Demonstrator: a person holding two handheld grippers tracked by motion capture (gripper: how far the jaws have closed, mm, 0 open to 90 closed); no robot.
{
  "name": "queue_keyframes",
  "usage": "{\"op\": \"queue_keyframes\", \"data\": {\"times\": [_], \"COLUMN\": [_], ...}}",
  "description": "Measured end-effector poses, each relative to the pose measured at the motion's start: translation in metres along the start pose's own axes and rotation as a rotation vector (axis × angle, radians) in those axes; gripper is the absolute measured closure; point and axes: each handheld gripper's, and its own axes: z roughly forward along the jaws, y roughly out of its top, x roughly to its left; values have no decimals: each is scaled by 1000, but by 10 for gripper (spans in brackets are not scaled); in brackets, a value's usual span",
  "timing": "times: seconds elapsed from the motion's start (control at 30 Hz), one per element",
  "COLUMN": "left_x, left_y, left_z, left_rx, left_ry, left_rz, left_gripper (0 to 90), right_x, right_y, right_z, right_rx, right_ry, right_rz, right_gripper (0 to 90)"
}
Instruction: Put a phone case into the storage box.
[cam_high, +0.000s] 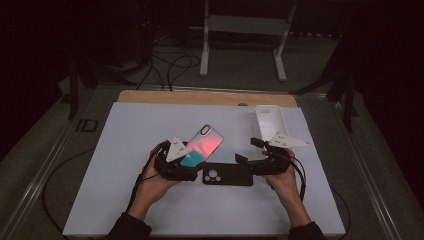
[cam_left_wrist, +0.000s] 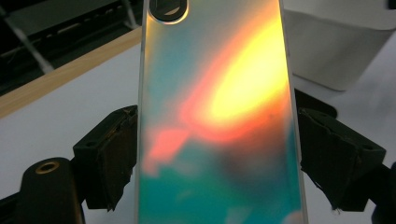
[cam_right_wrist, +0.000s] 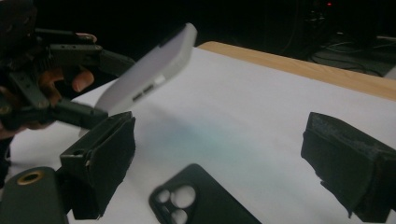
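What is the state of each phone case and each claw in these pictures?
Iridescent phone case: held in the left claw, tilted up off the table.
Black phone case: lying flat on the white mat, untouched.
White phone case: resting at the mat's far right.
Right claw: open, holding nothing.

Iridescent teal-and-orange phone case (cam_high: 202, 145), black phone case (cam_high: 227, 175), white mat (cam_high: 140, 130).

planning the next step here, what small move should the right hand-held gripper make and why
Probably lower the right hand-held gripper onto the black phone case and close. Its jaws stand open above that case, while the left hand-held gripper already holds the iridescent phone case lifted and tilted.
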Motion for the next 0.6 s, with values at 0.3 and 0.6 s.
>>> {"op": "queue_keyframes", "data": {"times": [0.3,0.6], "left_x": [-13,-23], "left_y": [4,5], "left_z": [3,7], "left_rx": [-1,-25], "left_ry": [-28,-51], "left_rz": [41,60], "left_gripper": [169,169], "right_x": [15,26], "right_y": [12,16], "right_z": [19,36], "right_rx": [-3,48], "right_ry": [66,116], "right_rz": [23,60], "right_gripper": [100,162]}}
